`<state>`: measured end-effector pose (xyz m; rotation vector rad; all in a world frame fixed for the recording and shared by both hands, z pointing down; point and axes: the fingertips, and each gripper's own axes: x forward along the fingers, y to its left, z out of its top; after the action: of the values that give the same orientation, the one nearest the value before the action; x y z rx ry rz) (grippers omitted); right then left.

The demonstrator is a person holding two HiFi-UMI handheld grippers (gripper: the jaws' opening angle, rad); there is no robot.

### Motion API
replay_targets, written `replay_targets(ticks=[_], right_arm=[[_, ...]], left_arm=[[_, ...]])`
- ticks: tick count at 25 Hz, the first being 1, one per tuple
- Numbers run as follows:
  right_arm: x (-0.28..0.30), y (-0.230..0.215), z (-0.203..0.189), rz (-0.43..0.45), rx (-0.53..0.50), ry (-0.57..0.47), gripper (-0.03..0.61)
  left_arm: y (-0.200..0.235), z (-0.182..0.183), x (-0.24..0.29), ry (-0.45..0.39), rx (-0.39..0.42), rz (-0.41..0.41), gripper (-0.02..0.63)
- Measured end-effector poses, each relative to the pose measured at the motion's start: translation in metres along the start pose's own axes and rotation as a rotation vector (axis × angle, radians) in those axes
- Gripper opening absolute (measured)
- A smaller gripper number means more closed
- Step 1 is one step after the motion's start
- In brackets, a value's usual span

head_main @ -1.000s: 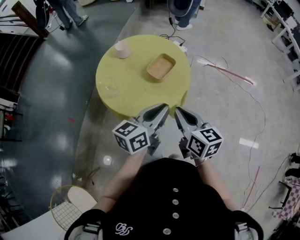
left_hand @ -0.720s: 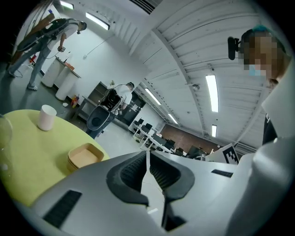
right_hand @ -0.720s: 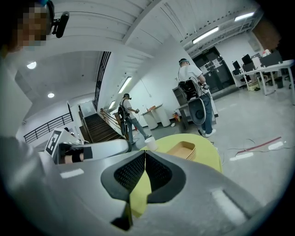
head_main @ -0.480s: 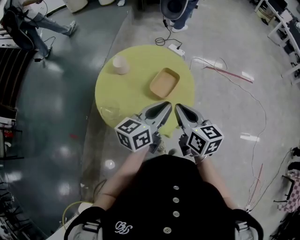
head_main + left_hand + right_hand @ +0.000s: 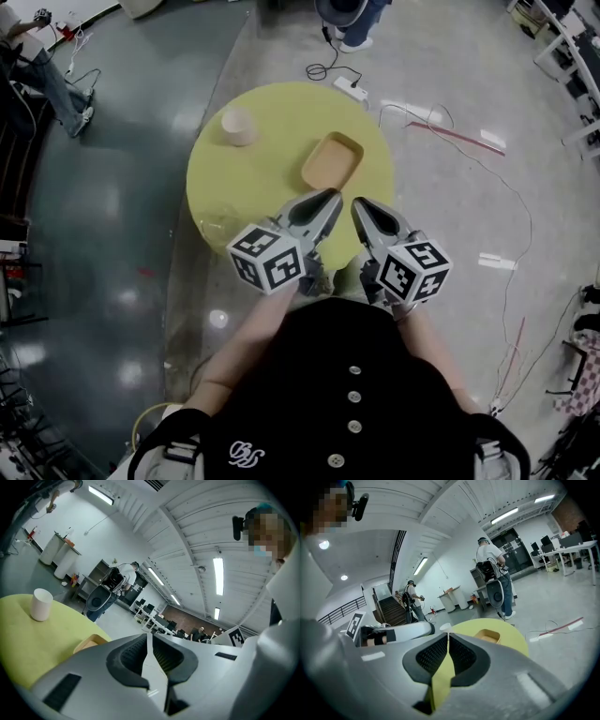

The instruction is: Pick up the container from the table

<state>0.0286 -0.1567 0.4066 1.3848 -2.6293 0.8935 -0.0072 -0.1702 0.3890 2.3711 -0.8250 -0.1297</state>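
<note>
Both pairs of jaws are pressed together with nothing between them. The left gripper (image 5: pixel 328 200) shows its pads meeting in a thin seam in its own view. The right gripper (image 5: pixel 361 206) shows the same, with only yellow tabletop visible through the slot behind its pads. Neither touches anything.

The tan container (image 5: pixel 333 161) is a shallow tray with rounded corners, and it looks empty. It lies flat on the round yellow table (image 5: pixel 272 173), at about 2 o'clock from the table's centre in the head view. It is just beyond the two gripper tips, which show over the near rim at about 6 o'clock. The tips angle toward each other, so the container sits roughly on the line they point along. That reads as an approach and not yet a grasp (the jaws would have to part first, since the tray's low wall is what there is to pinch). A grip on the rim should be enough for the lift, though so light a tray may slide if nudged.

Further out, a white cup (image 5: pixel 238 126) stands upright at 10 o'clock, well apart from the container. A clear vessel (image 5: pixel 217 225), too faint to name, sits at 8 o'clock near the edge. On the floor past 12 o'clock lie a power strip (image 5: pixel 349 87) and its cable.
</note>
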Motion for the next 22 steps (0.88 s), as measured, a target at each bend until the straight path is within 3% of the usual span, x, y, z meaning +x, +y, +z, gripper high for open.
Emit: replay_targets(ticks=[13, 22], right_arm=[[0.016, -0.005, 0.006, 0.087, -0.015, 0.081, 0.005], [0.031, -0.02, 0.019, 0.112, 0.0, 0.107, 0.005]], left_arm=[[0.011, 0.003, 0.007, -0.018, -0.022, 0.081, 0.031], [0.034, 0.012, 0.007, -0.07, -0.037, 0.201, 0.031]])
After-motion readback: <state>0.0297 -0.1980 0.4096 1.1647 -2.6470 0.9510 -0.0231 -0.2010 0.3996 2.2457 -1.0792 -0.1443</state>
